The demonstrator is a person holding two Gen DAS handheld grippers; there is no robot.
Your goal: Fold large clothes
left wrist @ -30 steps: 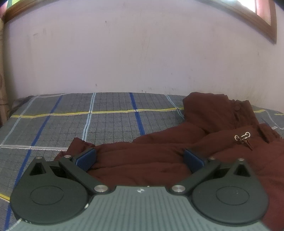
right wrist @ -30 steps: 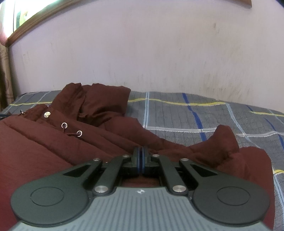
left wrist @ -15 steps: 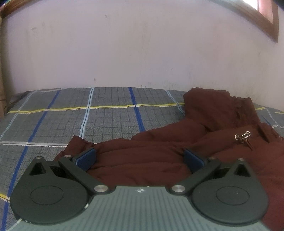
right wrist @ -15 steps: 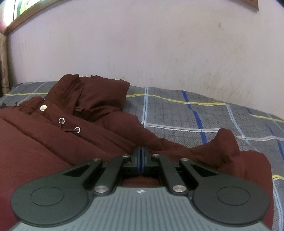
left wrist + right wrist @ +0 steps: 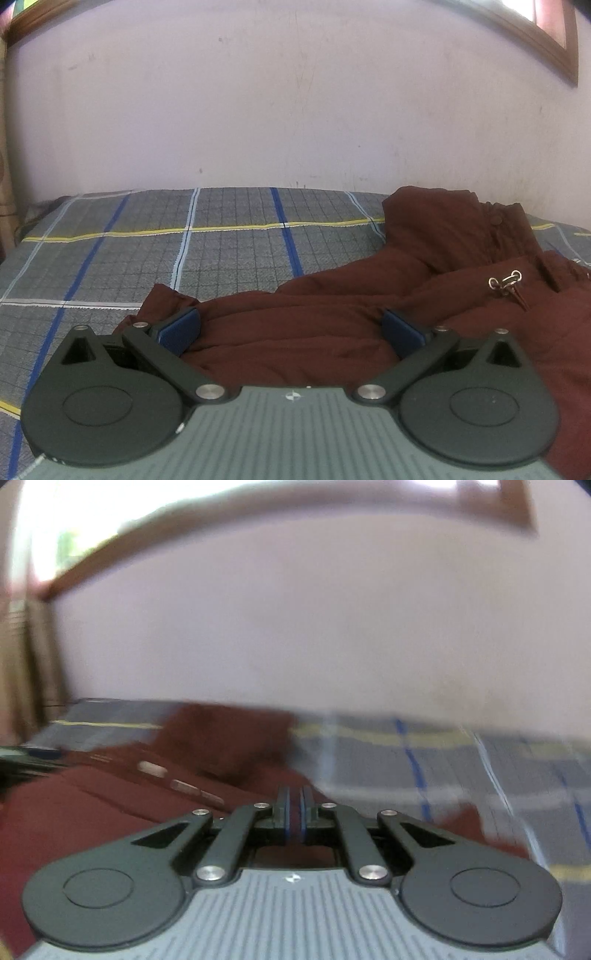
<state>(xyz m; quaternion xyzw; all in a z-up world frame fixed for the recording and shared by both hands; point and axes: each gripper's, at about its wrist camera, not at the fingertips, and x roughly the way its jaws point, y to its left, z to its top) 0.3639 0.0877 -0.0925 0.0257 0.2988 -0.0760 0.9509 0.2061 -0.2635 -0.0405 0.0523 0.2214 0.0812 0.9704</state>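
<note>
A dark maroon jacket lies spread on the checked bedsheet, its hood bunched toward the far wall and metal eyelets at the right. My left gripper is open, its blue pads straddling a sleeve of the jacket. My right gripper is shut on a fold of the jacket, held above the bed; this view is motion-blurred.
A pale pink wall rises right behind the bed. A wooden window frame sits at the upper right. The bedsheet lies bare to the right of the jacket. A curtain hangs at the left.
My right gripper has lifted and swung with the jacket fold, so the bed sits lower and blurred in its view. My left gripper has barely moved and stays open.
</note>
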